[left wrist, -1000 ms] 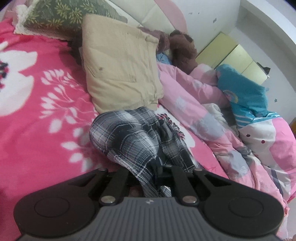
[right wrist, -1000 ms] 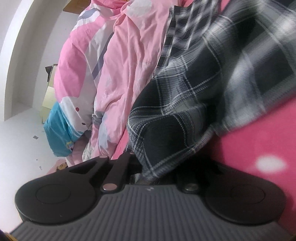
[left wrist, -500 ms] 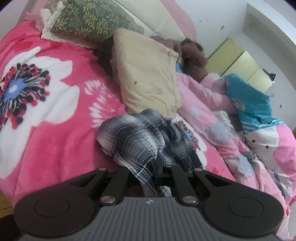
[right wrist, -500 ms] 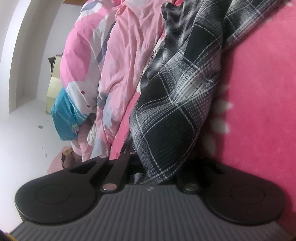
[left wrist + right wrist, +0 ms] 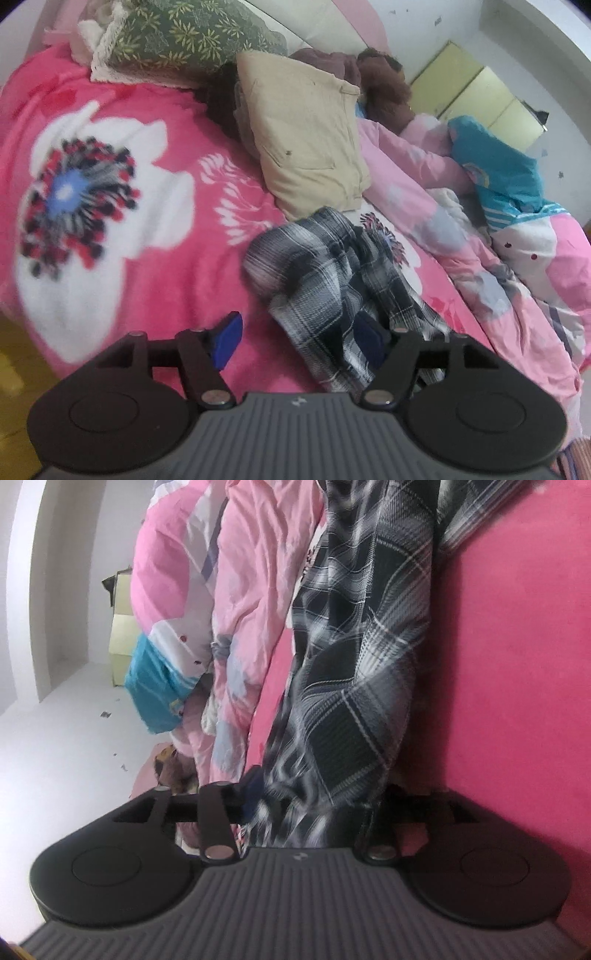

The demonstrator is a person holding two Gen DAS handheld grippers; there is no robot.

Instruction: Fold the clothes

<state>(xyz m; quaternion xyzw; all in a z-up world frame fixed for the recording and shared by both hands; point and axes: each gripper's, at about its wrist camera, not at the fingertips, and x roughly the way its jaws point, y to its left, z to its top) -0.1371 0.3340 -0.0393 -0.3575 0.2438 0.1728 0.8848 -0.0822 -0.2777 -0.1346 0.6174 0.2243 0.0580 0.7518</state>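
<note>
- The black-and-white plaid garment (image 5: 332,280) is lying in a loose, bunched strip on the pink flowered blanket (image 5: 122,206), running from the cream folded trousers (image 5: 306,133) down toward the camera.
- Its near end is lying between the blue pads (image 5: 227,338) of the left gripper (image 5: 297,338), closer to the right-hand pad, which it is partly covering; the left-hand pad is standing clear of the cloth.
- The left gripper's jaws have just been opening and are now standing wide, with the cloth lying loose between them and not pinched.
- In the right wrist view the same plaid garment (image 5: 351,686) is filling the middle, draping down into the right gripper (image 5: 314,805).
- The right gripper's jaws have just been opening as well and are standing about half apart; cloth is still lying between them, one blue pad (image 5: 253,786) is showing at the cloth's left edge, and the other is being hidden by fabric.
- The cream trousers are lying just beyond the plaid garment, touching its far end.
- A green leaf-print pillow (image 5: 184,37) is sitting at the head of the bed, behind the trousers.
- A rumpled pink quilt (image 5: 461,229) is running along the far side of the garment, with a blue cushion (image 5: 506,177) lying on it.
</note>
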